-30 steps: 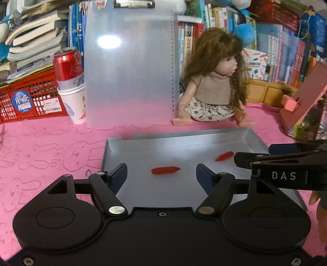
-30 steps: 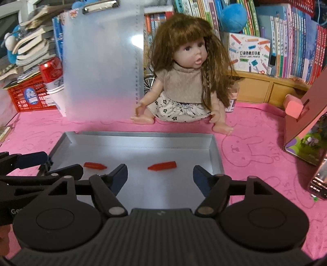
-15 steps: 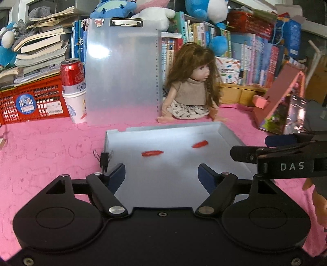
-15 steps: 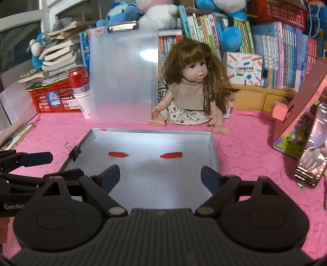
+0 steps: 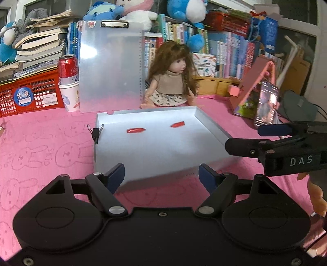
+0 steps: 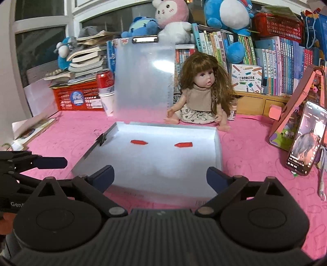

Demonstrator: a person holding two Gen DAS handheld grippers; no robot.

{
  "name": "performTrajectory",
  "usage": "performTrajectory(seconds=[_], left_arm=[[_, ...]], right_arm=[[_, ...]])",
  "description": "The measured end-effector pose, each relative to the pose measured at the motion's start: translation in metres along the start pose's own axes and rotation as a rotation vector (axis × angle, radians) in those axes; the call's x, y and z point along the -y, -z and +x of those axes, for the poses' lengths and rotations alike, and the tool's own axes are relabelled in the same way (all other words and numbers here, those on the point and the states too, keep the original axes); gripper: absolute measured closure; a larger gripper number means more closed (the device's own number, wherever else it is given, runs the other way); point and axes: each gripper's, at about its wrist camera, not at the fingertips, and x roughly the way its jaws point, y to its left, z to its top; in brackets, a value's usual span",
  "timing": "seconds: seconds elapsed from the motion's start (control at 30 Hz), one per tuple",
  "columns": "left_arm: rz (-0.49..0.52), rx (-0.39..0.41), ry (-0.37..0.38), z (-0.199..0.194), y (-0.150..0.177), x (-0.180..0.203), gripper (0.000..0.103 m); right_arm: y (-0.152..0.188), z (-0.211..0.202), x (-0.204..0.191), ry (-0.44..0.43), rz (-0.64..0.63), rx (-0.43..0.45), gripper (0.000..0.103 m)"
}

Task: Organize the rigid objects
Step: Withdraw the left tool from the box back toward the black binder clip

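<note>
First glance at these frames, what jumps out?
The long-haired doll sitting on the pink cloth behind the grey tray, beside a frosted clipboard standing upright. In the tray's far half lie two small red pieces, apart, with a black binder clip on its left wall. Above, blue and pink plush toys top crowded bookshelves.

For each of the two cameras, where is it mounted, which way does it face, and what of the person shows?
Left wrist: sits on the left tool, facing forward and down over the grey tray toward the doll; the right tool and some fingers show at right.
Right wrist: sits on the right tool, its jaws opening and empty, facing the same tray; the left tool shows at left.
Shared: tray, two red pieces, doll, clipboard, pink cloth.
</note>
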Motion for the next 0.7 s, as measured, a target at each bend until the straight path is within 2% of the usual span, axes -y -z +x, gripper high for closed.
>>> performTrajectory(seconds=[0.27, 0.7], left_arm=[[0.004, -0.003, -0.004, -0.016, 0.038, 0.004, 0.024], [0.021, -0.002, -0.045, -0.026, 0.074, 0.007, 0.024]], right_arm=[[0.031, -0.012, -0.007, -0.008, -0.016, -0.002, 0.001], [0.069, -0.020, -0.018, 0.006, -0.070, 0.000, 0.000]])
